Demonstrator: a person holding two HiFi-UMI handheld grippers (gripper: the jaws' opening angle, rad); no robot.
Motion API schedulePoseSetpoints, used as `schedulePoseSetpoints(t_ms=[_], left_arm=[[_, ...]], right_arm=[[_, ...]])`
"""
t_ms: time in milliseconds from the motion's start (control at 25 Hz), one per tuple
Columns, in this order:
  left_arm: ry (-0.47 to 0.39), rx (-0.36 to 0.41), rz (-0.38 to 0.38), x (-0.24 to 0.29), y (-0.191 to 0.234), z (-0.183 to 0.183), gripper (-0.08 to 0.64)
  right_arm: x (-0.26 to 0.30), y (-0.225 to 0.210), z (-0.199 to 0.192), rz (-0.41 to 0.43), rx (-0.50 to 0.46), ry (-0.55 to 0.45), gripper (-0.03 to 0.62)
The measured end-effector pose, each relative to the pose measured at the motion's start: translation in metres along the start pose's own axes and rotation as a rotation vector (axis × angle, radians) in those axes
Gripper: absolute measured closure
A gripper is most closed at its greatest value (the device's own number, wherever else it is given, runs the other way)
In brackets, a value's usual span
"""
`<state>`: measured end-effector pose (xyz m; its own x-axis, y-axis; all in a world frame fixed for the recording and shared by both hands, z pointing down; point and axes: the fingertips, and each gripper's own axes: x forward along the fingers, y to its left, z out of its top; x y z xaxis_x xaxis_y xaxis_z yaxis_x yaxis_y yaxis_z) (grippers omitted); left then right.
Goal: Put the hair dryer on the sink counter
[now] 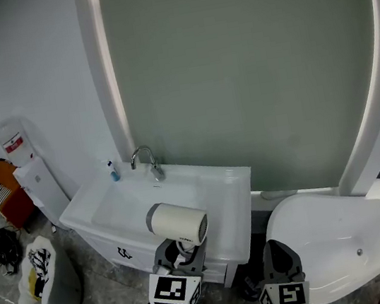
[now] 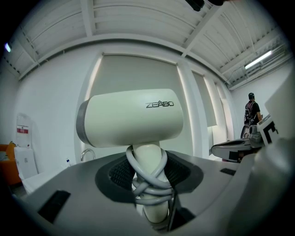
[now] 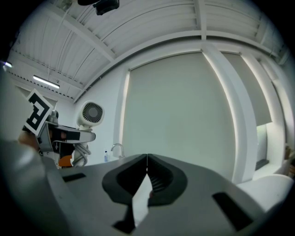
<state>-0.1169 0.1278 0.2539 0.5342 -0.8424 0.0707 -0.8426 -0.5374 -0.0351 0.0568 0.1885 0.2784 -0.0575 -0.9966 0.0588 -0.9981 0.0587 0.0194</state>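
Dryer (image 1: 178, 222): upright in left gripper (image 1: 182, 250), clenched on handle (image 2: 148, 159) over wound cord (image 2: 150, 193) for steady carrying; airborne near counter (image 1: 234, 198), not yet down. Right gripper (image 1: 281, 260): pressed together, empty, spare.

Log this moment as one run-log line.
left tongs: gripping cream hair dryer handle | right tongs: shut, empty | white sink counter: dryer not placed

Arched mirror (image 1: 249, 74) with lit border filled the upper centre and right. White bathtub (image 1: 345, 230) lay at lower right. Water dispenser (image 1: 32, 172) stood at left, an orange object (image 1: 1, 188) beside it, a bagged bin (image 1: 46, 281) at lower left.
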Motion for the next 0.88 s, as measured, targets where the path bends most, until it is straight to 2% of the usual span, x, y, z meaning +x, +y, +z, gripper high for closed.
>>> schedulePoseSetpoints(t_ms=[880], left_arm=[[0.018, -0.009, -0.092, 0.142, 0.068, -0.011, 0.38]], right_arm=[[0.151, -0.017, -0.009, -0.082, -0.005, 0.051, 0.571]])
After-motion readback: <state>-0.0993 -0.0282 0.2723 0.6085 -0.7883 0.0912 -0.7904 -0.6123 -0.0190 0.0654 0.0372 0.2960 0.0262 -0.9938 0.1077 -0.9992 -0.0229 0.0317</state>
